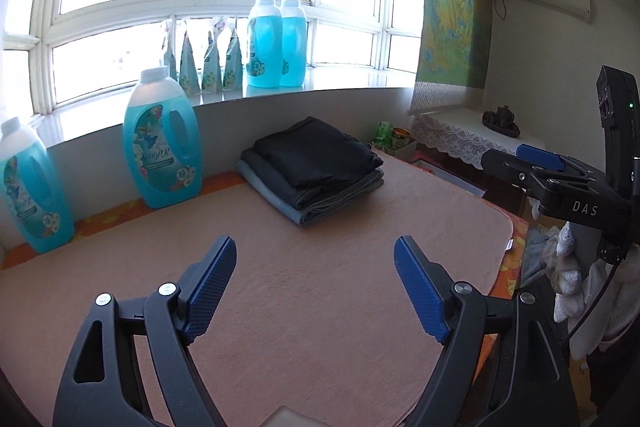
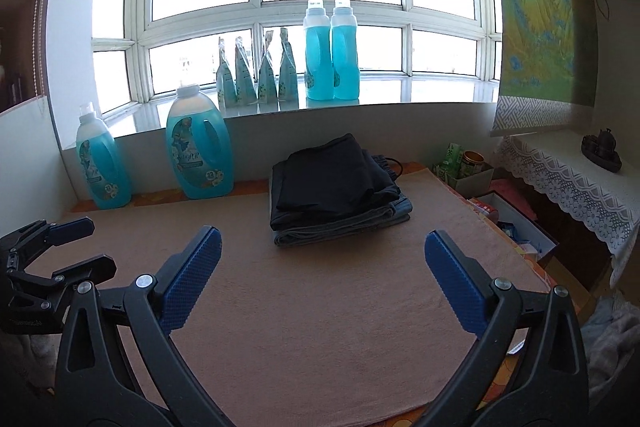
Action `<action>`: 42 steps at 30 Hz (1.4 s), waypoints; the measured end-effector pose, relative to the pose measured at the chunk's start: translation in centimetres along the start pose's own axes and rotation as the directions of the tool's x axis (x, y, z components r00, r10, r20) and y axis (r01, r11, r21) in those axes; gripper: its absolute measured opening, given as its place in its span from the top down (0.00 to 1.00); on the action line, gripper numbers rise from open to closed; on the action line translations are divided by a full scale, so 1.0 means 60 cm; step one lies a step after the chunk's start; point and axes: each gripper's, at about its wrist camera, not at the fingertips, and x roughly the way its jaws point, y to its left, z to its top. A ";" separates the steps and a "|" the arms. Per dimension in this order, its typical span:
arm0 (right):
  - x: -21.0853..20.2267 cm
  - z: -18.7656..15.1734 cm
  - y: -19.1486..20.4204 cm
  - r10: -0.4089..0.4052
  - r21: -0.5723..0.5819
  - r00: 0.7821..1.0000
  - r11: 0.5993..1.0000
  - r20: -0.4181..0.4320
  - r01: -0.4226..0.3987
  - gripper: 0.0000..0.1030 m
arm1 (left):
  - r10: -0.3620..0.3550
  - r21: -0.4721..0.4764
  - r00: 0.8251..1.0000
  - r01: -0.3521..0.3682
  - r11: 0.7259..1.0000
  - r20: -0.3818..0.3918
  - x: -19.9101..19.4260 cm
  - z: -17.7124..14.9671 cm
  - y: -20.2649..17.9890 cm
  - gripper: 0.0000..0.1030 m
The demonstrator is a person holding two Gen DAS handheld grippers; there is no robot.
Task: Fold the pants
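A stack of folded pants point(image 1: 316, 171) point(image 2: 338, 191), black on top of grey-blue ones, lies at the far side of the tan mat point(image 1: 304, 291) point(image 2: 320, 307). My left gripper point(image 1: 315, 259) hovers over the near part of the mat, well short of the stack, open with nothing between its blue pads. My right gripper point(image 2: 323, 255) is also open and empty, back from the stack. The right gripper point(image 1: 552, 175) shows at the right edge of the left wrist view, and the left gripper point(image 2: 60, 247) at the left edge of the right wrist view.
Blue detergent bottles point(image 1: 160, 139) point(image 2: 200, 143) stand by the wall left of the stack, with more bottles and pouches on the windowsill point(image 1: 340, 83). A lace-covered side table point(image 2: 568, 167) and boxes point(image 2: 508, 223) sit to the right. Crumpled clothes point(image 1: 560, 267) lie beyond the mat's right edge.
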 end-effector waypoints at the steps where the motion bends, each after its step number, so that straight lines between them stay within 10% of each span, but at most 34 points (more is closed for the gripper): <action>1: -0.006 -0.008 0.001 -0.006 0.008 1.000 1.000 0.002 0.006 0.00 | 0.005 -0.004 1.000 -0.005 1.000 0.001 -0.007 -0.007 0.001 0.21; 16: -0.019 -0.105 0.014 -0.072 0.063 0.997 0.995 -0.040 0.074 0.00 | 0.083 -0.130 0.996 -0.085 0.988 -0.023 -0.041 -0.101 0.017 0.20; 42: -0.018 -0.110 0.023 -0.085 0.069 0.996 0.994 -0.037 0.088 0.00 | 0.135 -0.134 0.991 -0.134 0.982 -0.003 -0.065 -0.114 0.024 0.20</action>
